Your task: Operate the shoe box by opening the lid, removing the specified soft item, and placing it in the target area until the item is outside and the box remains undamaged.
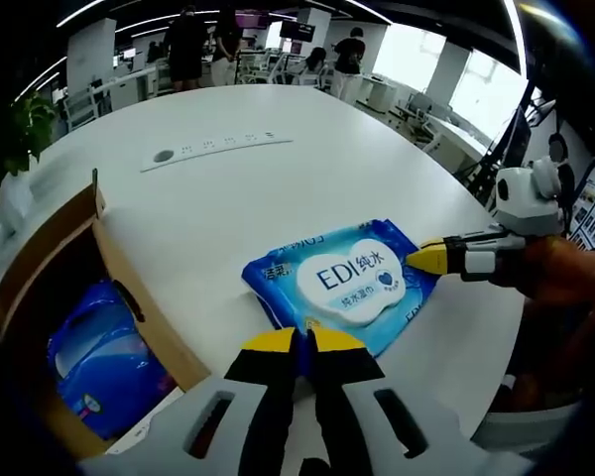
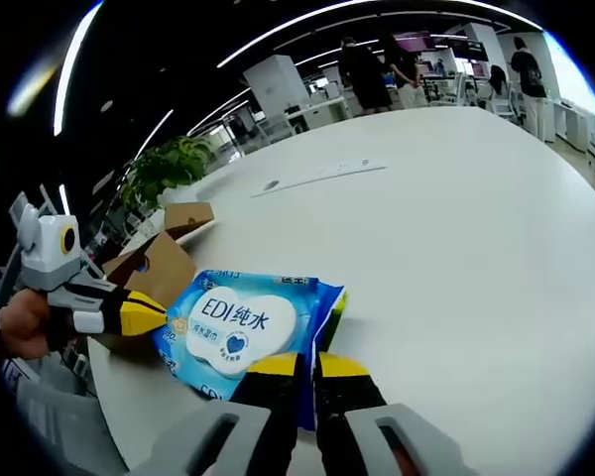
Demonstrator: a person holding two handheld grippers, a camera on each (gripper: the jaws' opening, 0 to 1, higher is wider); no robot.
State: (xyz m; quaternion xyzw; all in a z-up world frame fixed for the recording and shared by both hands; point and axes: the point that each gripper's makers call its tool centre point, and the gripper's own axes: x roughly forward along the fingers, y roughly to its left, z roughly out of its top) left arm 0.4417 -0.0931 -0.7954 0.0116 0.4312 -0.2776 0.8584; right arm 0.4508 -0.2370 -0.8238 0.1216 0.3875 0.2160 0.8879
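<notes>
A blue pack of wet wipes (image 1: 342, 286) lies flat on the white desk (image 1: 228, 198), close to its near edge and just outside the open cardboard shoe box (image 1: 129, 317). The pack is soft and glossy, with a white cloud-shaped label printed "EDI" plus some Chinese characters and a small blue heart; in the right gripper view its far end shows a yellow-green seam (the plastic there looks crimped). The left gripper (image 1: 302, 342) has its yellow-tipped black jaws closed on one edge of the pack, and the right gripper (image 2: 307, 365) has its jaws pinched on the opposite edge, so the pack (image 2: 248, 322) is held from both sides while resting on the desk (image 2: 456, 218). Each gripper also appears in the other's view, its yellow tip touching the pack's end. The box (image 2: 159, 263) stands at the desk edge with its brown flap raised, and another blue packet (image 1: 104, 362) lies inside it. A long white strip (image 1: 213, 149) sits farther toward the middle of the desk. A green plant (image 2: 169, 164) stands beyond the desk's far corner, and people stand in the office behind.
</notes>
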